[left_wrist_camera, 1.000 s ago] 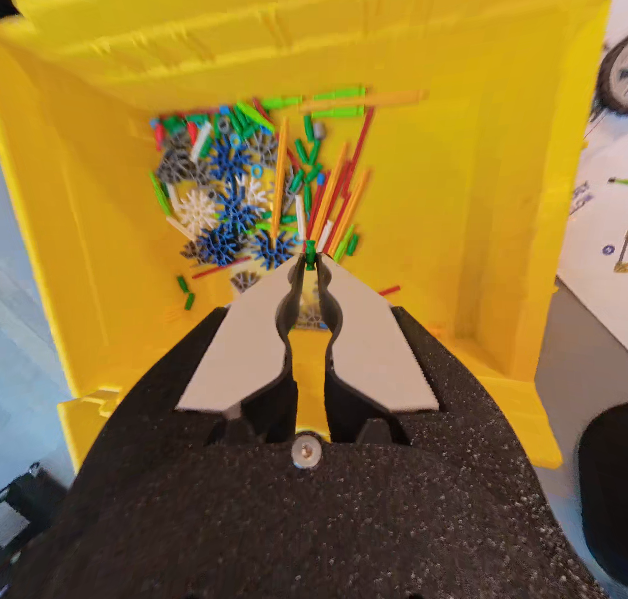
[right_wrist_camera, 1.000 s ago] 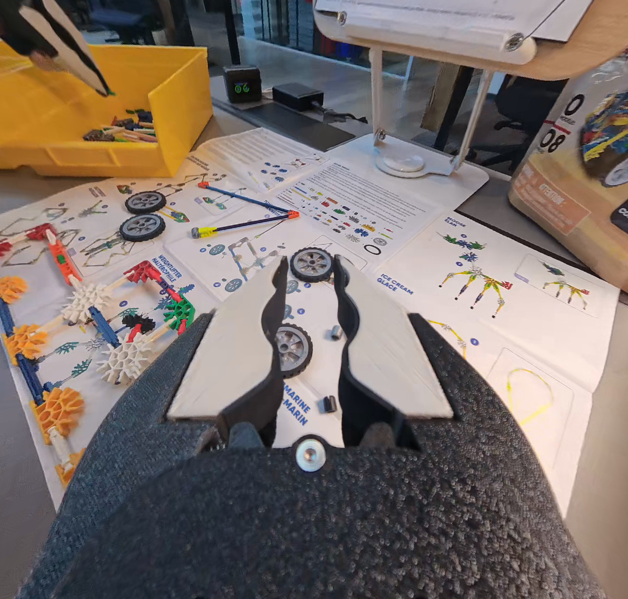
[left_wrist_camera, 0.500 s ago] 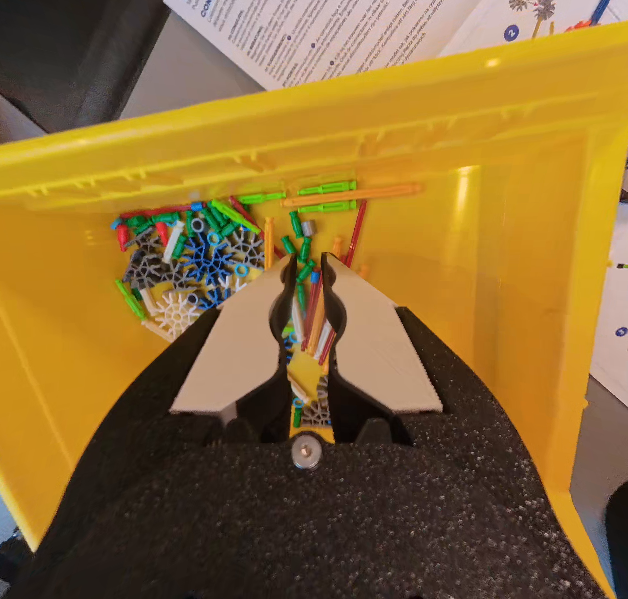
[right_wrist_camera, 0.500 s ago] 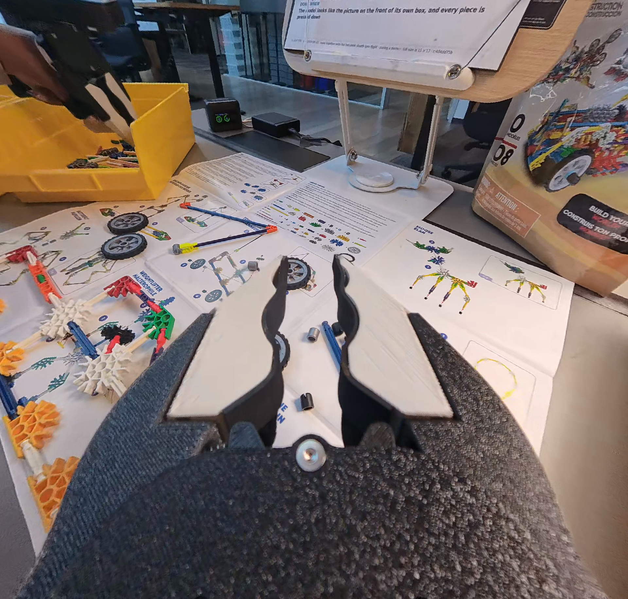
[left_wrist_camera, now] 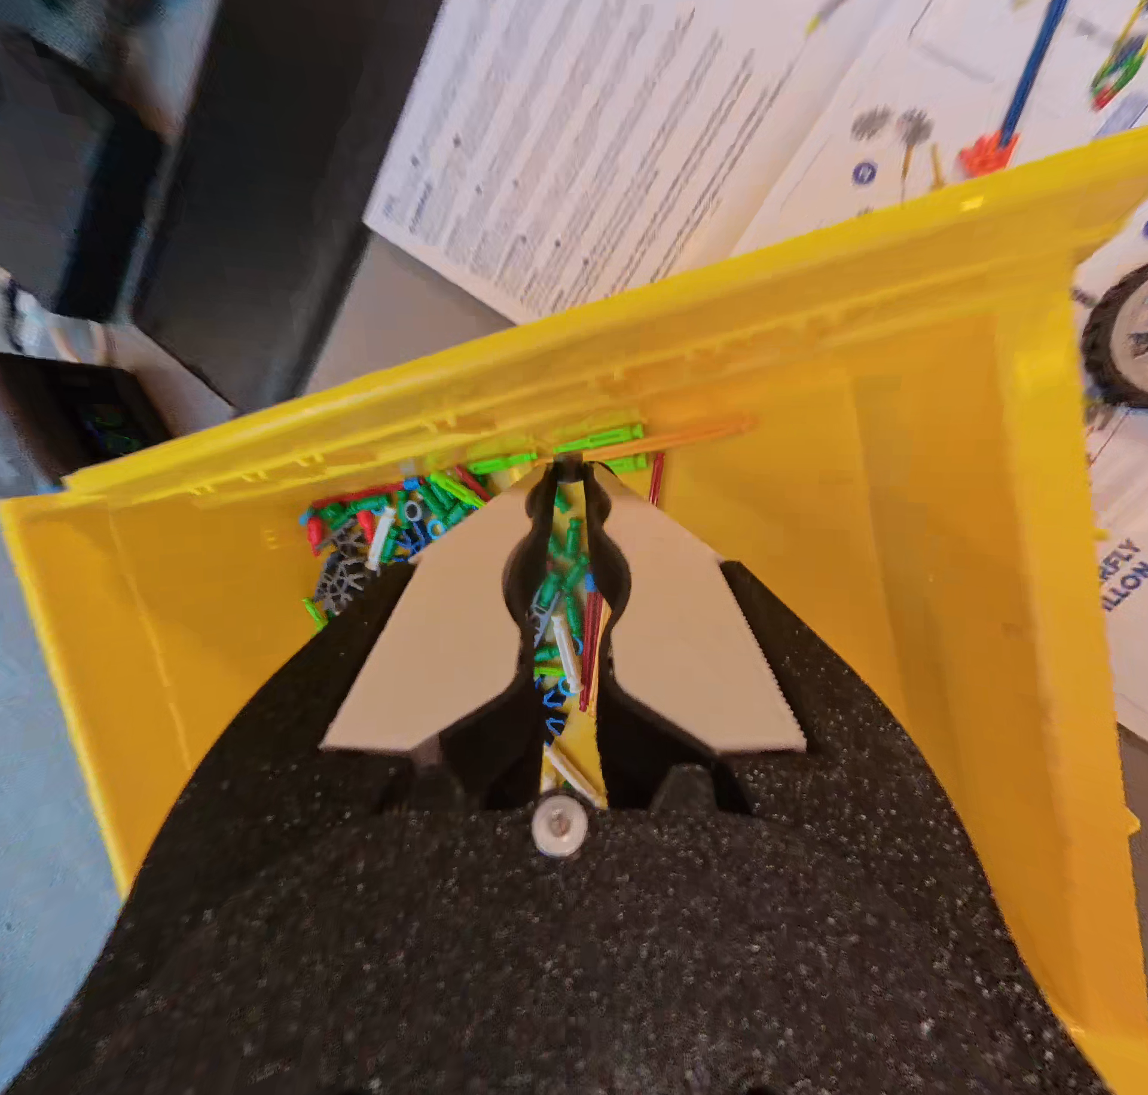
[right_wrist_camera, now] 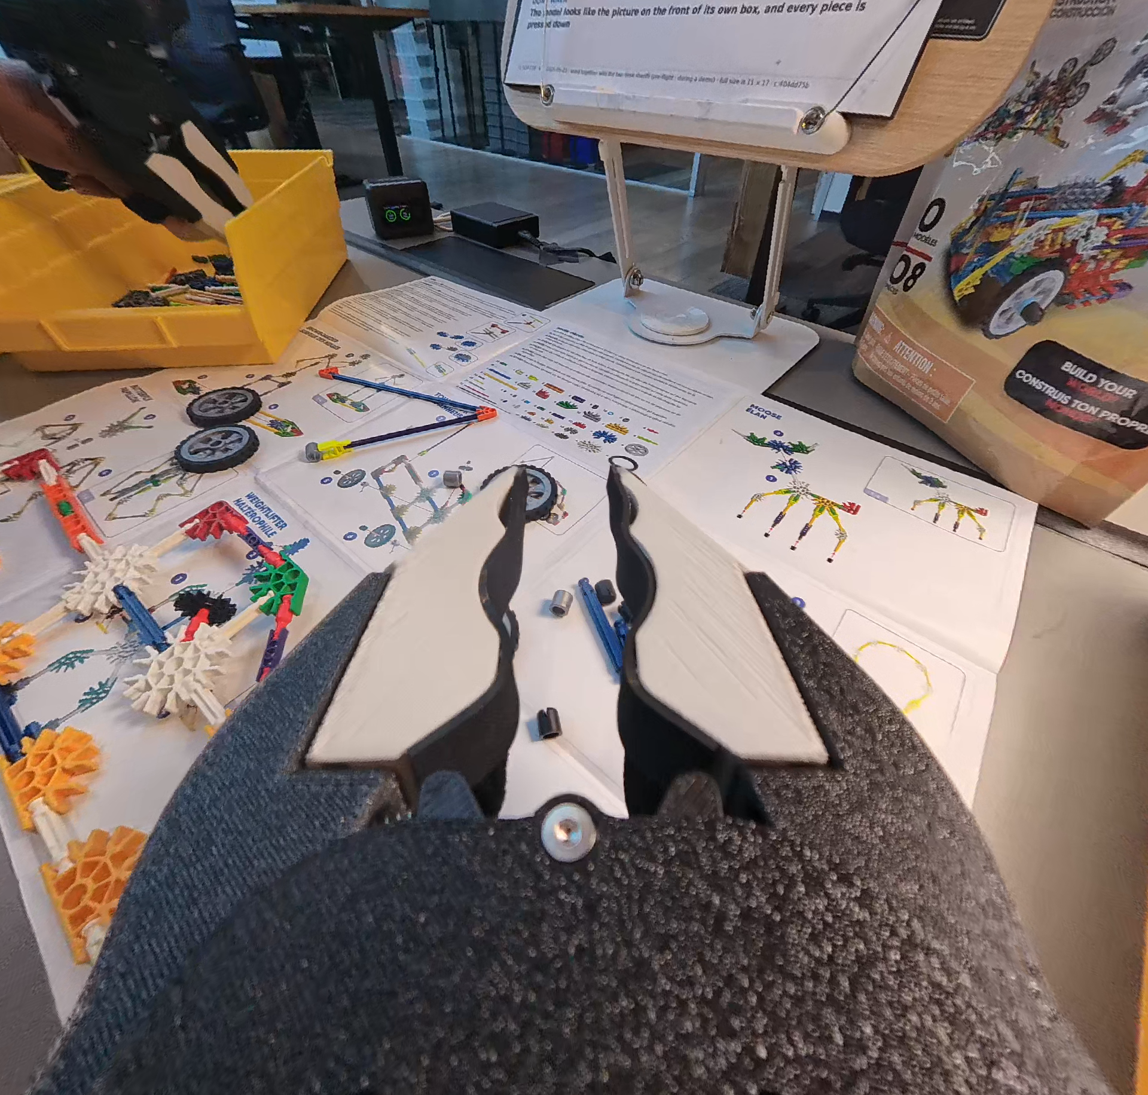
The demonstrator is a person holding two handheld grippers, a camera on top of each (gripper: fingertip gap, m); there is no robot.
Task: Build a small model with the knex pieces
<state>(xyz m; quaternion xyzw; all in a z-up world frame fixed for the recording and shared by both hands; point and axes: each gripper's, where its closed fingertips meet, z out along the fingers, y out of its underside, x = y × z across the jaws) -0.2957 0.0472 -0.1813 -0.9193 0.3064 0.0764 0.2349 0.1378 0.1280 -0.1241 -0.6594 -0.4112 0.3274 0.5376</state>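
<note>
My left gripper [left_wrist_camera: 568, 483] is deep in a yellow bin [left_wrist_camera: 870, 506], its tips at the far wall. The jaws are pinched narrow on a small grey piece [left_wrist_camera: 568, 463] beside green rods [left_wrist_camera: 596, 441] and an orange rod [left_wrist_camera: 683, 435]. Loose rods and snowflake connectors [left_wrist_camera: 348, 568] lie under and left of the fingers. My right gripper [right_wrist_camera: 565, 475] is open and empty above a white instruction sheet [right_wrist_camera: 807, 568]. Below its gap lie a grey spacer [right_wrist_camera: 560, 602], a blue rod [right_wrist_camera: 597, 624] and a black spacer [right_wrist_camera: 548, 723]. A small wheel [right_wrist_camera: 539, 494] sits by its left fingertip.
Left of the right gripper lie a partly built frame [right_wrist_camera: 186, 630], two wheels [right_wrist_camera: 220, 425] and two long blue rods [right_wrist_camera: 404, 413]. A document stand [right_wrist_camera: 683, 295] and a toy box [right_wrist_camera: 1025, 258] stand behind. The bin [right_wrist_camera: 279, 258] with the left gripper [right_wrist_camera: 186, 183] is at far left. There is about 45 cm between the tips of the two grippers. From my right tips it is roughly 9 cm to the grey spacer [right_wrist_camera: 560, 602]; from my left, 45 cm.
My left gripper let go of a green piece, pushed forward to the bin's far wall and narrowed on a grey piece. My right gripper drew back and tilted up.
</note>
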